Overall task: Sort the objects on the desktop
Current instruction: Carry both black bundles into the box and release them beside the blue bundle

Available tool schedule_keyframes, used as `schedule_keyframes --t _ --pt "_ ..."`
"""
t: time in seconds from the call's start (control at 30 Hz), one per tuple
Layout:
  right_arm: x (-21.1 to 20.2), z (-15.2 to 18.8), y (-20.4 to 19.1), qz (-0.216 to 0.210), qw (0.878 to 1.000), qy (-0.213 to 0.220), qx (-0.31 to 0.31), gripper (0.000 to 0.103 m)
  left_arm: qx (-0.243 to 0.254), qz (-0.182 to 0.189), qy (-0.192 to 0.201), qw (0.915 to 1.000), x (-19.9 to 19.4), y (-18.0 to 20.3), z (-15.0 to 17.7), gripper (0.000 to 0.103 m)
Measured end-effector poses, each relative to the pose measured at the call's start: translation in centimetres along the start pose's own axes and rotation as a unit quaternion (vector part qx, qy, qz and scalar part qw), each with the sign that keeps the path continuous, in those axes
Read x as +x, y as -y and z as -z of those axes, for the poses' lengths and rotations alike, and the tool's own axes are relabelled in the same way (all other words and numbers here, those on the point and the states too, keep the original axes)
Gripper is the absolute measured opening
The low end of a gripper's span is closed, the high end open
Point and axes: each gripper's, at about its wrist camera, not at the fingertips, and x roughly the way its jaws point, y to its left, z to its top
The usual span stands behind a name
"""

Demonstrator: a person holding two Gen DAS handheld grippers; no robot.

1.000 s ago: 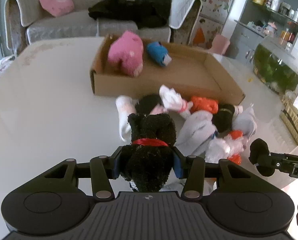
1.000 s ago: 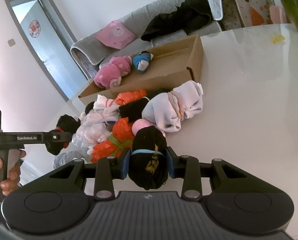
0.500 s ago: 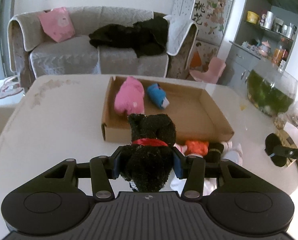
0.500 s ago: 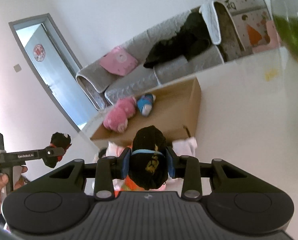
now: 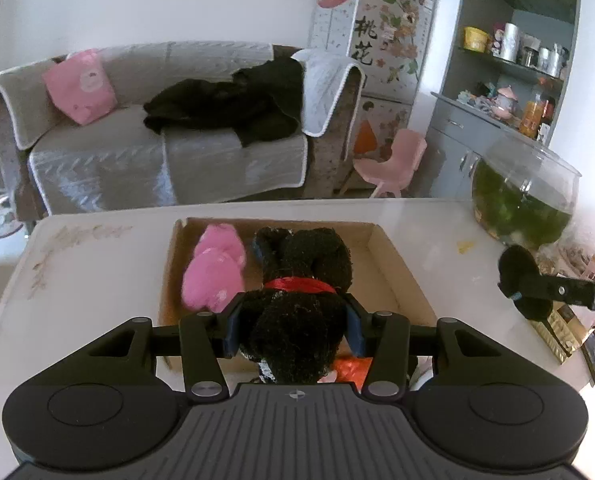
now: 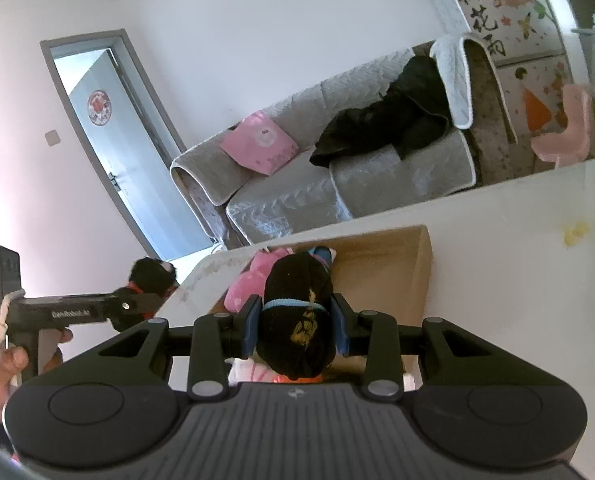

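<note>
1. Broadly, the white tabletop (image 5: pixel 97 264) carried everything I was working over, with the glass fishbowl (image 5: pixel 523 196) of green water sitting at its far right corner.
2. Near the tabletop's far edge lay the open cardboard box (image 5: pixel 393 264), its long side running along that edge.
3. Inside the box, against its left wall, rested the pink plush bundle (image 5: pixel 213 272); in the right wrist view a small blue bundle (image 6: pixel 324 254) showed just beside it.
4. My left gripper (image 5: pixel 293 330) had its jaws clamped on the fuzzy black sock roll (image 5: pixel 301 280) with a red band, held up in front of the box.
5. My right gripper (image 6: pixel 296 328) was likewise closed tight around the black sock roll (image 6: pixel 297 312) tied with a light blue band and marked in yellow, held up on the box's near side.
6. Just beneath the left gripper, an orange bundle (image 5: pixel 347 370) peeked out on the tabletop, by the box's near wall.
</note>
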Motion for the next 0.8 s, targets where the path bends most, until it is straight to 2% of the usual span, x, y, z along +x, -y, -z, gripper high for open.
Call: schedule_keyframes --t 0.23,0.8 --pt "1.5 -1.8 0.9 -0.003 1.000 -0.004 -0.004 0.033 0.017 0.002 -0.009 0.9998 3.1 1.4 -1.1 0.056" --pt "6.2 -3.3 2.1 0.015 0.999 -0.036 -0.002 0.033 0.022 0.021 -0.050 0.9983 11.6 3.6 -1.7 0.056"
